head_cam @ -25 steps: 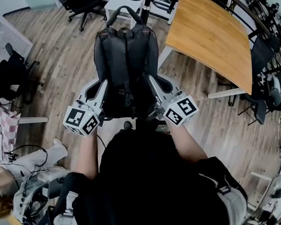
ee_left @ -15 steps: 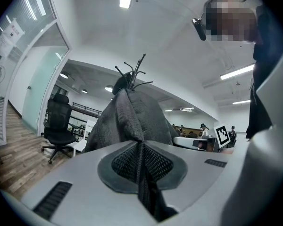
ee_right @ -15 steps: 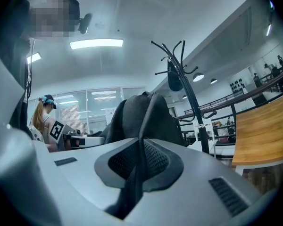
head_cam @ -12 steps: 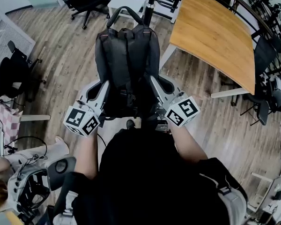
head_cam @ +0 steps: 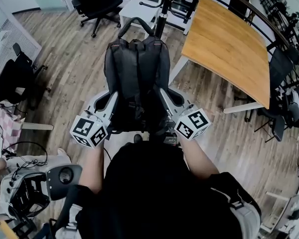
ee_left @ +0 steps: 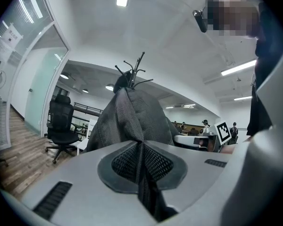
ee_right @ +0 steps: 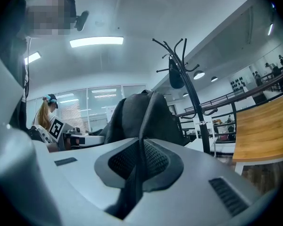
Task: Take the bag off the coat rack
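A dark grey backpack point(head_cam: 137, 78) hangs upright in front of me, its top handle point(head_cam: 136, 23) close to the black coat rack pole point(head_cam: 162, 15). My left gripper point(head_cam: 113, 96) is shut on a strap at the bag's left side, and the strap point(ee_left: 140, 164) shows pinched between its pads. My right gripper point(head_cam: 162, 92) is shut on a strap point(ee_right: 137, 168) at the bag's right side. In the right gripper view the bag point(ee_right: 141, 117) stands left of the coat rack point(ee_right: 191, 86) and below its hooks. From the left gripper the rack's hooks point(ee_left: 134, 69) show just behind the bag's top.
A wooden table point(head_cam: 229, 44) stands to the right of the rack. Black office chairs point(head_cam: 94, 4) are at the back left, another point(head_cam: 15, 78) at the left edge. A person and some equipment point(head_cam: 35, 188) are at the lower left. A small dark item point(ee_right: 176, 78) hangs on one hook.
Both grippers keep their hold and the bag stays between them. The head view has shifted a little. The equipment at the lower left has come further into view.
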The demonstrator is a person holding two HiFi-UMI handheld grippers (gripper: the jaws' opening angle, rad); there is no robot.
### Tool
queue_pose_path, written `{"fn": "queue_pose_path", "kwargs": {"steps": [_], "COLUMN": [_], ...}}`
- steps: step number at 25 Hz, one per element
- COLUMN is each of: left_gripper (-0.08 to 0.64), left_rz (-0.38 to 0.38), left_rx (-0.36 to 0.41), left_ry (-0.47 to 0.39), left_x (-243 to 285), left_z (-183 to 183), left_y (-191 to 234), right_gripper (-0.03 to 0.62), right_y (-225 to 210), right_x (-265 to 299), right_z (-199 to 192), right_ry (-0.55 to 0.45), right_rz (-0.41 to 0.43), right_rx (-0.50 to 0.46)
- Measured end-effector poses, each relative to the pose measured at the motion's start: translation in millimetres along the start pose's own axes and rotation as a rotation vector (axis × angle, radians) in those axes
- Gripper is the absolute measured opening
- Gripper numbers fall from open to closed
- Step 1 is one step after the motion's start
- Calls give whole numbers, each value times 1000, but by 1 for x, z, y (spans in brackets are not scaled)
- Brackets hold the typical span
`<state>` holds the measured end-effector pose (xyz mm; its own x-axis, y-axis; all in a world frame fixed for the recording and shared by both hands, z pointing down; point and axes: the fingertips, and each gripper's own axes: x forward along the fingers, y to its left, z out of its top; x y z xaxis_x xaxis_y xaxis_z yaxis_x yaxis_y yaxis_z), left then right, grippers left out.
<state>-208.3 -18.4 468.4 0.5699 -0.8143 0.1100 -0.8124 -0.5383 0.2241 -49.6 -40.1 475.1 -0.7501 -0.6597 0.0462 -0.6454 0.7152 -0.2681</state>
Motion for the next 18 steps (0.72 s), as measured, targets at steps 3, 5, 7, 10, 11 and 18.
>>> {"fn": "queue_pose_path", "kwargs": {"steps": [3,5,7,10,11,18], "left_gripper": [38,37,38,38,38,38], "left_rz": [-3,-6,-8,-8,-10,-25], "left_rx": [-3,-3,-3,-10,-14,-32], "left_ry": [4,10,13,12,11,6], "left_x": [2,4,3,-4,-5,1], "left_z": [2,2,1,-4,-5,0], "left_y": [-3,-5,-4,-4,-5,-7], "right_gripper": [43,43,44,43,43,43], "right_y": [-2,-4,-2,4,5,0], "right_x": [-1,-3,-3,-5,-6,-9], "right_z": [2,2,0,-5,-6,2], "right_ry": [11,14,16,10,8,10], "right_rz": [2,3,5,14,14,0], "right_rx": [6,9,6,2,4,1]}}
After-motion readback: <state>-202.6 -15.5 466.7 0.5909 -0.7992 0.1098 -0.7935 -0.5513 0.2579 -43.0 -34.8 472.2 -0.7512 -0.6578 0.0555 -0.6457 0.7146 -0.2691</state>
